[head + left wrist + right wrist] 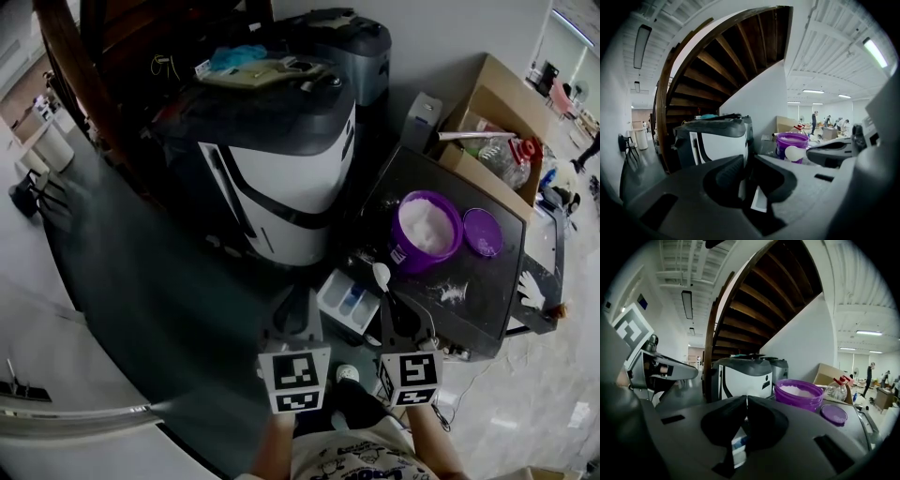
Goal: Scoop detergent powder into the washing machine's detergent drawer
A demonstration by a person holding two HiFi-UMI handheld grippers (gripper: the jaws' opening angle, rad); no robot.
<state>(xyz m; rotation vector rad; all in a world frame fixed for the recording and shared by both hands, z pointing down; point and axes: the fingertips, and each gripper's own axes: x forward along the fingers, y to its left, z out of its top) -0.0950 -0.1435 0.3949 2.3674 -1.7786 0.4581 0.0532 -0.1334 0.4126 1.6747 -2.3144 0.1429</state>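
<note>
The washing machine [281, 159] stands in the middle, with its white detergent drawer [349, 302] pulled out low at the front. Right of it, on a black table [487, 295], an open purple tub [427, 230] holds white powder; its lid [483, 232] lies beside it. My right gripper [386, 307] is shut on the handle of a white spoon [381, 273], whose bowl hovers between drawer and tub. My left gripper [298, 300] is shut and holds nothing, left of the drawer. The spoon [793, 153] and tub [792, 140] show in the left gripper view, the tub [799, 392] also in the right.
Some powder [452, 293] is spilled on the table. A cardboard box [487, 103] with a spray bottle [506, 155] stands behind the table. A second grey machine [361, 47] sits at the back. A dark wooden staircase [717, 61] rises to the left.
</note>
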